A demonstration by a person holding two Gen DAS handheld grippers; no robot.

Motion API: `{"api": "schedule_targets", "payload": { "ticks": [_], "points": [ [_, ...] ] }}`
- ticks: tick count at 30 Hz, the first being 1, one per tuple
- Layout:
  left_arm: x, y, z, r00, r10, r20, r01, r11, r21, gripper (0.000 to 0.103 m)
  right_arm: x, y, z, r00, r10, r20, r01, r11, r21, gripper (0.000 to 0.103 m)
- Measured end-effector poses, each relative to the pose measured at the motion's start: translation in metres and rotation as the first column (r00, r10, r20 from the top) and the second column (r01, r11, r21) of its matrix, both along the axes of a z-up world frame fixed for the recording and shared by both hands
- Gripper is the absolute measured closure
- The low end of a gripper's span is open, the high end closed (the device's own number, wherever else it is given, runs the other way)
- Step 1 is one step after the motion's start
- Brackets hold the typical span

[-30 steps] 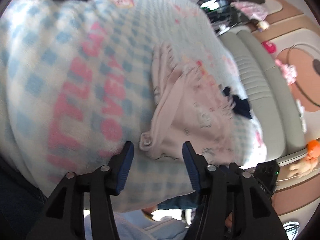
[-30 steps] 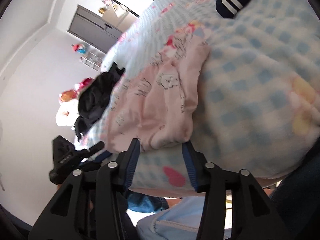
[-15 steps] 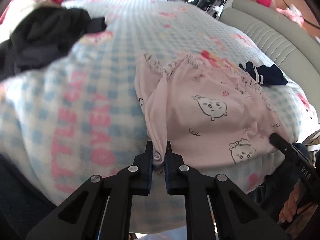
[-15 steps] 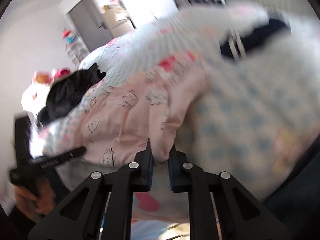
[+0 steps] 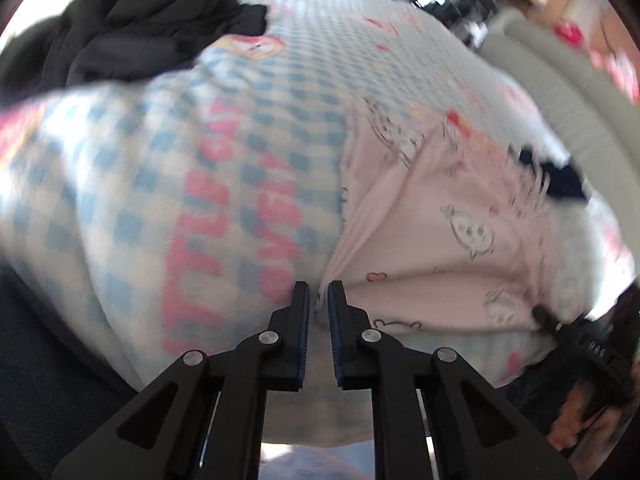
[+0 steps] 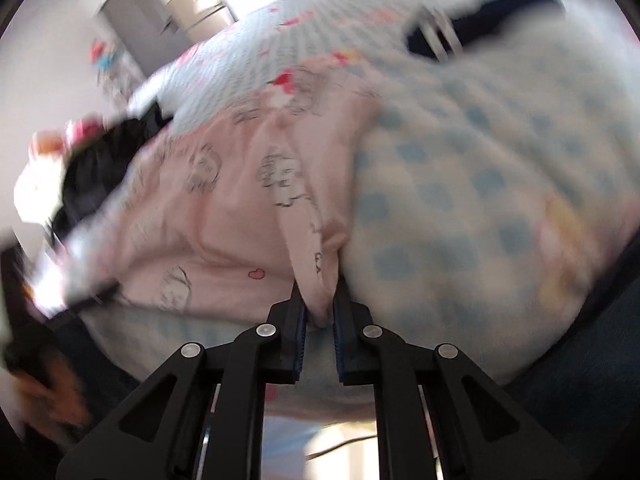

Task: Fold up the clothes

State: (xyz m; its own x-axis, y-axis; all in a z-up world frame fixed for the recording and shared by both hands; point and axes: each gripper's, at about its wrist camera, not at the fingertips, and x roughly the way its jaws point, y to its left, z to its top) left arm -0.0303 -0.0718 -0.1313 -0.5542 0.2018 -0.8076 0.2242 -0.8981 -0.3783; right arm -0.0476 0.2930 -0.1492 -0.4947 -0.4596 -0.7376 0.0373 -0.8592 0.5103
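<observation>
The pink printed garment [image 5: 432,248] lies on the blue-checked blanket [image 5: 132,184], stretched between the two tools. The left gripper [image 5: 319,292] pinches its near corner at 6 o'clock, jaws nearly together. The right gripper [image 6: 319,296] clamps a fold of the garment [image 6: 240,208] likewise. Motion blur softens both views; a black heap [image 5: 132,16] at 11 o'clock and a navy item [image 5: 560,176] at 3 o'clock are probably clothing.

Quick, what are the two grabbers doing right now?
Left gripper: closed on a corner of the pink garment.
Right gripper: closed on the pink garment's other corner.
</observation>
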Motion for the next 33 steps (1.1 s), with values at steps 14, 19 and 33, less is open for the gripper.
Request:
{"api": "schedule_targets", "payload": {
  "ticks": [14,19,33],
  "points": [
    [0.001,0.085,0.029,0.959,-0.213,-0.185,0.150,0.940,-0.306,0.047,0.002,-0.029,0.022,0.985,0.109,-0.131,-0.098,0.992,0.084,0.043],
    [-0.016,0.081,0.007,0.974,-0.222,-0.033,0.201,0.929,-0.312,0.044,-0.004,-0.027,0.004,0.996,0.086,-0.039,-0.078,0.982,0.173,0.042],
    [-0.004,0.037,0.027,0.972,-0.136,-0.190,0.120,0.988,-0.093,0.039,-0.018,-0.037,0.037,0.984,0.105,-0.146,-0.065,0.965,0.253,0.045]
  ]
}}
